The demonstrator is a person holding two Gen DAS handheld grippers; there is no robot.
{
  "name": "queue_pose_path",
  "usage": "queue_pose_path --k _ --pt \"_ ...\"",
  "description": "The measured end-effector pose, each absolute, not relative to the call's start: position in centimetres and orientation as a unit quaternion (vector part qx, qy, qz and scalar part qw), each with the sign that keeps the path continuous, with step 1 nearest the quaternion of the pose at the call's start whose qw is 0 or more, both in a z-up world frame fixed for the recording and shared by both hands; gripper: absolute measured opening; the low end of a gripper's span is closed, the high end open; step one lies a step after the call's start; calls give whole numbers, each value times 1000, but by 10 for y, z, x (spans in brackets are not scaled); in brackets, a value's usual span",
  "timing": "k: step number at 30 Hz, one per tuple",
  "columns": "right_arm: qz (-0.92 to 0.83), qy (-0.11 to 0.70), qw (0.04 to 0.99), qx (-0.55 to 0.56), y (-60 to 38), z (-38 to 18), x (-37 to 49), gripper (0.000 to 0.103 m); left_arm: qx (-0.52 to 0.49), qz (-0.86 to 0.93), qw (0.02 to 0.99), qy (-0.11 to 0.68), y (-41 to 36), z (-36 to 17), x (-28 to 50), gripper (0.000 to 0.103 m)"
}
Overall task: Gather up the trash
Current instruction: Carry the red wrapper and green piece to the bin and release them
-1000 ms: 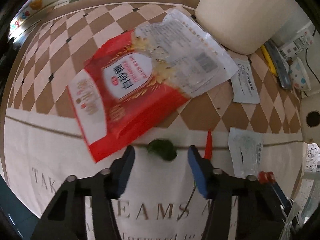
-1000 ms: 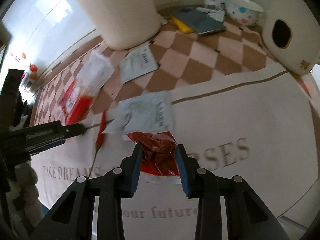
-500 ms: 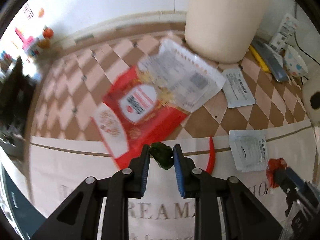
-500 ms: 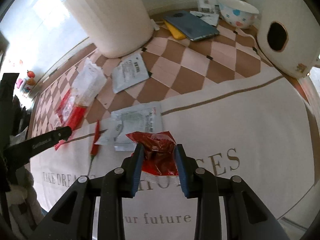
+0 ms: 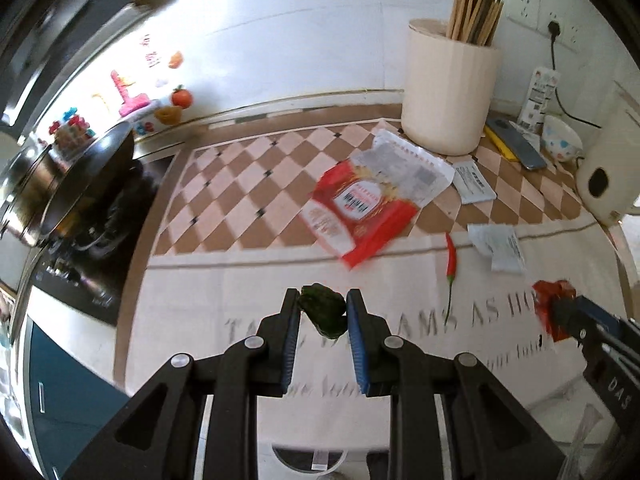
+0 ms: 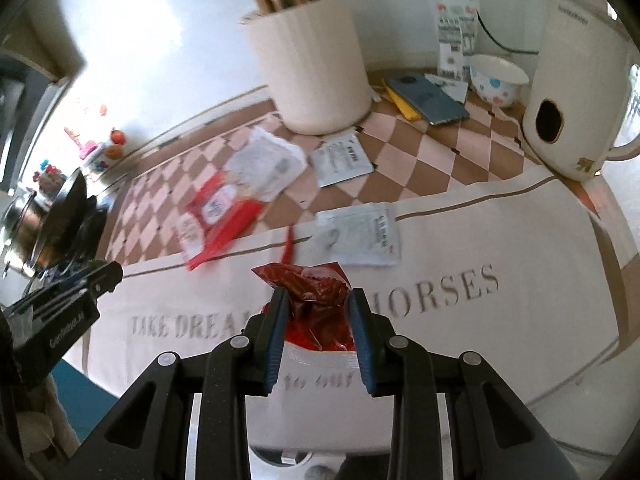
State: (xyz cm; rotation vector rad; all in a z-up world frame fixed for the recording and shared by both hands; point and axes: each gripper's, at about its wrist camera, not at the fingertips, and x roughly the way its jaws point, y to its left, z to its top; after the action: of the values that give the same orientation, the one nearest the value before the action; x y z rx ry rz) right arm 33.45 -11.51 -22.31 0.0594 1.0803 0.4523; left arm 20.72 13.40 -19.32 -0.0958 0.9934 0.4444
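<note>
My left gripper point(image 5: 323, 312) is shut on a dark green vegetable scrap point(image 5: 323, 315) and holds it above the white printed cloth point(image 5: 248, 292). My right gripper point(image 6: 316, 308) is shut on a crumpled red wrapper point(image 6: 316, 290), also lifted off the cloth; it shows in the left wrist view point(image 5: 554, 304). On the counter lie a large red and white bag point(image 5: 368, 204), a red chili point(image 5: 451, 260), and two white sachets point(image 5: 498, 246) point(image 5: 474, 176).
A cream utensil holder point(image 5: 448, 92) with chopsticks stands at the back. A phone point(image 5: 516, 144), a dotted bowl point(image 5: 560, 144) and a white kettle point(image 6: 576, 80) are at the right. A wok on the stove point(image 5: 68, 188) is at the left.
My left gripper closed on the green scrap and lifted it up and back from the counter. My right gripper rose too, still holding the red wrapper.
</note>
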Motion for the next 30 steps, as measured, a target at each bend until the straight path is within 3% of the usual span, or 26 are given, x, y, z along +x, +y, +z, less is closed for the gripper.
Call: queue_pose_path --k 9,16,23,30 --pt "224 490 842 20 -101 -193 218 32 -67 223 862 450 155 -192 75 20" --pt "232 515 825 -5 -87 -211 120 32 -96 228 836 491 171 -244 1 20" --pt "250 572 780 -39 -67 -283 64 32 -120 249 792 545 183 -329 -35 20" --pt "270 625 730 -65 -42 -409 38 31 -148 266 739 601 198 -453 -44 20"
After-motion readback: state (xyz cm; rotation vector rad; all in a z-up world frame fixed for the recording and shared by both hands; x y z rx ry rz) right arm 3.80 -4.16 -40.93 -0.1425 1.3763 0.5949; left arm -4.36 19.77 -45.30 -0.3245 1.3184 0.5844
